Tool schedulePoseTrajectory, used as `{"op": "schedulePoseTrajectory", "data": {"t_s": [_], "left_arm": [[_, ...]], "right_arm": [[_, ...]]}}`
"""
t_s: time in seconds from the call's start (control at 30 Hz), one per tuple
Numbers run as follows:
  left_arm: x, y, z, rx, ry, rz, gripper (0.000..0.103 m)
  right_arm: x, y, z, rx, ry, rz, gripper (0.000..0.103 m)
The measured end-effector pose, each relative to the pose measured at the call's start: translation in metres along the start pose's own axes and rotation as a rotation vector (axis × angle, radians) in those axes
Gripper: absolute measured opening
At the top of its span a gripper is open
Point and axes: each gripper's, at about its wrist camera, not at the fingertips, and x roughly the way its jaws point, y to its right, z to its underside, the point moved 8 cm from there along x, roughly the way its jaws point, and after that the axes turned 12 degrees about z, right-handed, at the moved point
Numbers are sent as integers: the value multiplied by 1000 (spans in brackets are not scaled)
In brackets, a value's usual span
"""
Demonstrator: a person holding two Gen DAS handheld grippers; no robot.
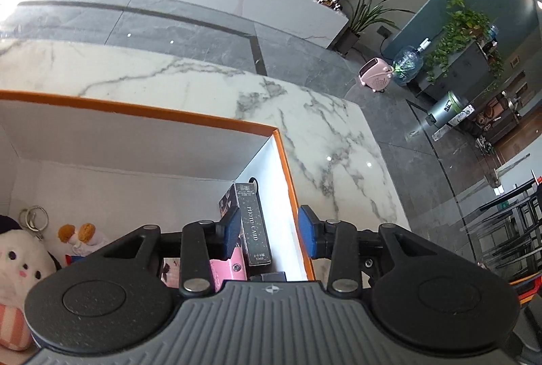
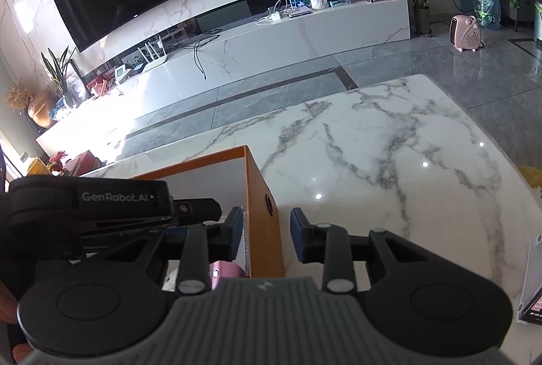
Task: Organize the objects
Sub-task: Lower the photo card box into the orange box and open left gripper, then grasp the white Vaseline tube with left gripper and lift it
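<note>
Below the left gripper (image 1: 269,231), a black card box (image 1: 252,224) is standing upright in the corner of the orange-rimmed box (image 1: 135,110), between the spread fingers, which are not pressing it; it looks placed. Beside it are lying a plush toy (image 1: 20,266), small dolls (image 1: 79,238) and a pink pouch (image 1: 228,266), so the tidying seems well along. Straddling the box wall, the right gripper (image 2: 266,234) is standing part open and pinching nothing. A leaflet (image 2: 533,283) off to its right is waiting on the worktop (image 2: 372,141). Writing: "PHOTO CARD", "GenRobot.AI".
</note>
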Motion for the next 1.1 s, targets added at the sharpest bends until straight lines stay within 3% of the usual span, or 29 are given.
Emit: {"op": "schedulePoseTrajectory", "data": {"t_s": [0.27, 0.53, 0.77, 0.87, 1.1], "left_arm": [[-57, 27, 25, 130, 66, -8, 44], [-92, 24, 69, 186, 48, -54, 44], [-105, 6, 112, 179, -14, -60, 46], [-108, -3, 136, 189, -64, -84, 47], [-108, -33, 186, 208, -177, -132, 61]], "right_arm": [[-44, -6, 21, -18, 22, -13, 35], [-77, -13, 64, -63, -10, -17, 42], [-86, -15, 110, -92, -86, -18, 42], [-84, -16, 128, -108, -119, -9, 48], [-81, -22, 166, -171, -176, -4, 54]]}}
